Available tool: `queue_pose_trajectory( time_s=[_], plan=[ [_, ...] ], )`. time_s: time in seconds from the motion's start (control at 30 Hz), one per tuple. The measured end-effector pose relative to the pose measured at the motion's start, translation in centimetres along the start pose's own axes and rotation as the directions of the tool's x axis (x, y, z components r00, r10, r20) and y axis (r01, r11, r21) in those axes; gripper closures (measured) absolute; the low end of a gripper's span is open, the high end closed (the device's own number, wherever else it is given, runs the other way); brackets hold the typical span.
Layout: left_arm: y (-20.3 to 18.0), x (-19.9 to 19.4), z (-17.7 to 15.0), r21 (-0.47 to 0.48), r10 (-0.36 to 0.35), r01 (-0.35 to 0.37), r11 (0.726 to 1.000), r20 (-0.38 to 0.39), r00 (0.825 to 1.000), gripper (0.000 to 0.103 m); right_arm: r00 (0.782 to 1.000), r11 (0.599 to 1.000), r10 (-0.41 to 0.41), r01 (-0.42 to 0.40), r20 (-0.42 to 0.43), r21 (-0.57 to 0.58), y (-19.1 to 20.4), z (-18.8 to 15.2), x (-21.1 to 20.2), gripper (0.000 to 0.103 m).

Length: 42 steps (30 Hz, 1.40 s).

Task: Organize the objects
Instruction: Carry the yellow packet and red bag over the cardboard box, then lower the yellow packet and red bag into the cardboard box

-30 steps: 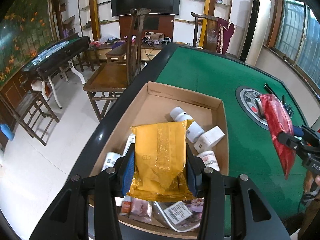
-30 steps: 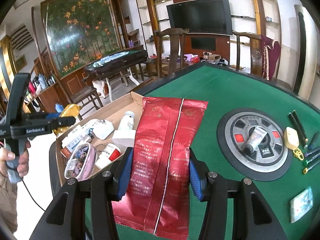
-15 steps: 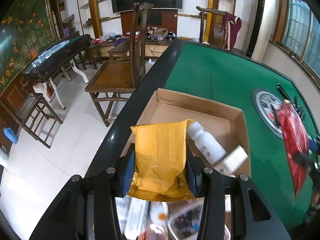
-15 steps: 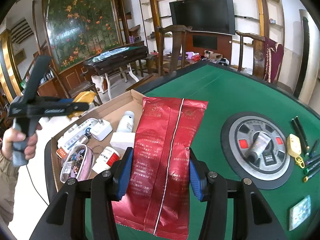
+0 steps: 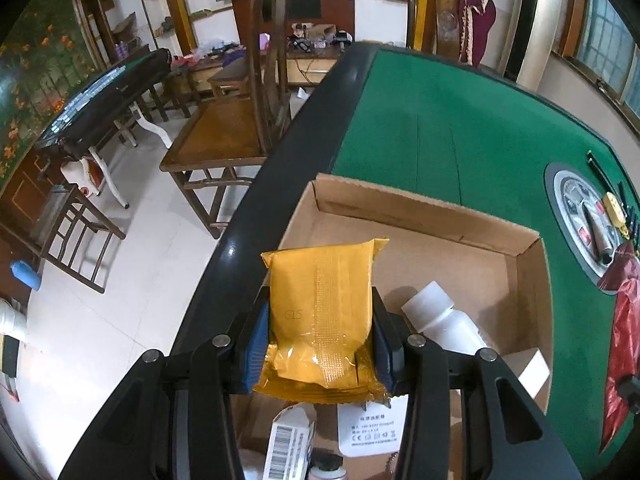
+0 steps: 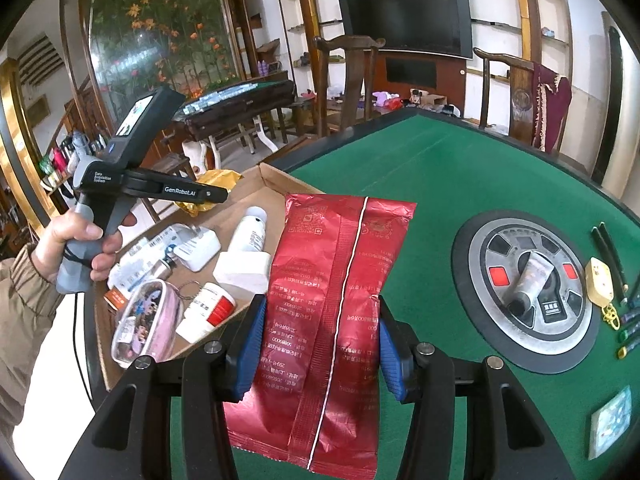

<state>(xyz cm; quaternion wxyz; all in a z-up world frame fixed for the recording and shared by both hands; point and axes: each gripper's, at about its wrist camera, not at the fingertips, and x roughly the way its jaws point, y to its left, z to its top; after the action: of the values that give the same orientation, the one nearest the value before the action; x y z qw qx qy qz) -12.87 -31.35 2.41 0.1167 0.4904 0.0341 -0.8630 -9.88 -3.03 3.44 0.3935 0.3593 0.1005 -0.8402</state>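
Clamping a yellow packet [image 5: 320, 312] between its blue pads, the left gripper [image 5: 320, 344] hangs tilted down over the near end of the cardboard box [image 5: 420, 212], which is the landmark here. Under the packet, on the box floor, lie a barcoded carton [image 5: 290, 446] and a white charger [image 5: 370, 426]. A white bottle [image 5: 440, 320] lies just to the right of the packet, with a white block [image 5: 528, 368] at the box's right wall. The far end of the box floor is bare cardboard.

To the right of the box, above the green table [image 6: 460, 168], the right gripper [image 6: 320, 344] is closed on a red pouch [image 6: 340, 304], pads pressed to both its edges. Seen from there, a pink case [image 6: 146, 320] and a red-labelled bottle [image 6: 206, 310] lie at the box's near end. Farther right of the box sits a round panel [image 6: 528, 292], with pens [image 6: 610, 256] and a yellow tag [image 6: 599, 282] beyond it. A hand [image 6: 74, 240] grips the left gripper's handle.
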Motion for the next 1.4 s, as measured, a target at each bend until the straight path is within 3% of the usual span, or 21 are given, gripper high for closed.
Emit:
queue_pose_trajectory(
  time_s=[0.4, 0.63, 0.9, 1.4],
  plan=[
    [-0.6, 2.5, 0.9, 0.019, 0.012, -0.011, 1.000, -0.032, 0.999, 0.060, 1.000, 1.000, -0.014, 0.014, -0.007, -0.021, 0.2, 1.0, 0.9, 0.048],
    [-1.6, 3.7, -0.4, 0.061, 0.005, 0.000, 0.998, -0.087, 0.996, 0.060, 0.999, 0.999, -0.025, 0.023, -0.028, -0.049, 0.5, 1.7, 2.0, 0.048],
    [-1.1, 2.9, -2.0, 0.077, -0.014, 0.021, 0.997, -0.094, 0.995, 0.060, 0.998, 0.994, -0.056, 0.053, -0.028, -0.099, 0.3, 3.8, 3.0, 0.048],
    [0.7, 2.5, -2.9, 0.034, -0.078, 0.082, 0.996, -0.110, 0.991, 0.060, 0.998, 0.966, -0.058, 0.051, -0.020, -0.254, 2.5, 8.5, 9.4, 0.048]
  ],
)
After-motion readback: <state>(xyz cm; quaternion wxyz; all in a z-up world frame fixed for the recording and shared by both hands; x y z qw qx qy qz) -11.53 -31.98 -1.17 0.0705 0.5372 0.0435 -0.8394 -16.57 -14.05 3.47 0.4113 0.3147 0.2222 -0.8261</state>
